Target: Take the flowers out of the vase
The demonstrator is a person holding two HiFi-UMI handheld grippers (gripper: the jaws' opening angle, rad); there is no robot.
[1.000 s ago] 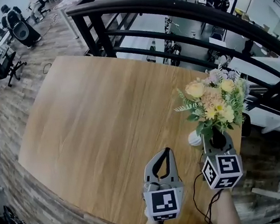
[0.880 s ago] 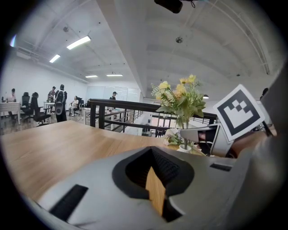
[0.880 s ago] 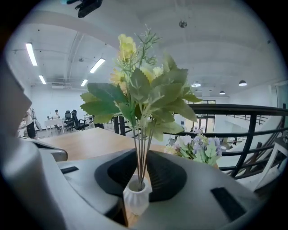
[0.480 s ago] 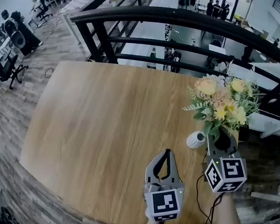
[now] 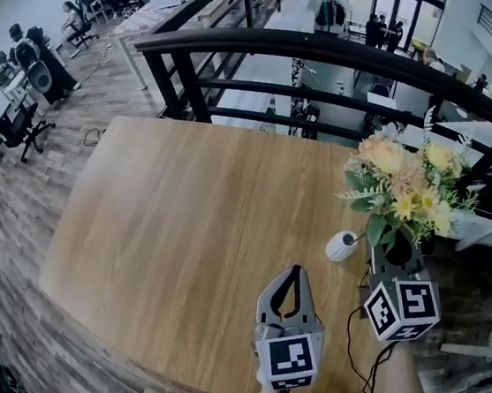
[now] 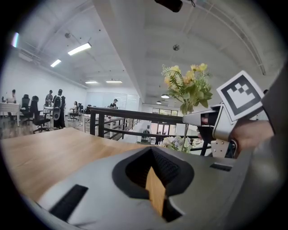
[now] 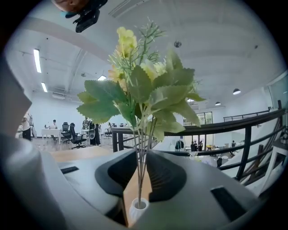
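Held upright in the air near the right edge of the wooden table (image 5: 185, 207): a bunch of yellow and cream flowers (image 5: 403, 191) with green leaves. Pinched low on its thin stems by the right gripper (image 7: 141, 155), both jaws pressed in against them from either side. Just below the stem ends in the right gripper view, the round mouth of a small white vase (image 5: 341, 247); cannot tell whether the tips still reach into it. From the head view, seen resting on the tabletop close to the right edge, just left of the right gripper and under the bunch's leafy side. Beside that, nearer the front edge, the left gripper (image 6: 152, 150): jaws together at the tips, nothing between them, only a sliver of tabletop showing through the gap behind. Under the right gripper, a thin black cable (image 5: 352, 347) looping down. Beyond the table, a black metal railing (image 5: 298, 42) curving across. Far left, office chairs (image 5: 6, 127) and seated people on wood-plank flooring.
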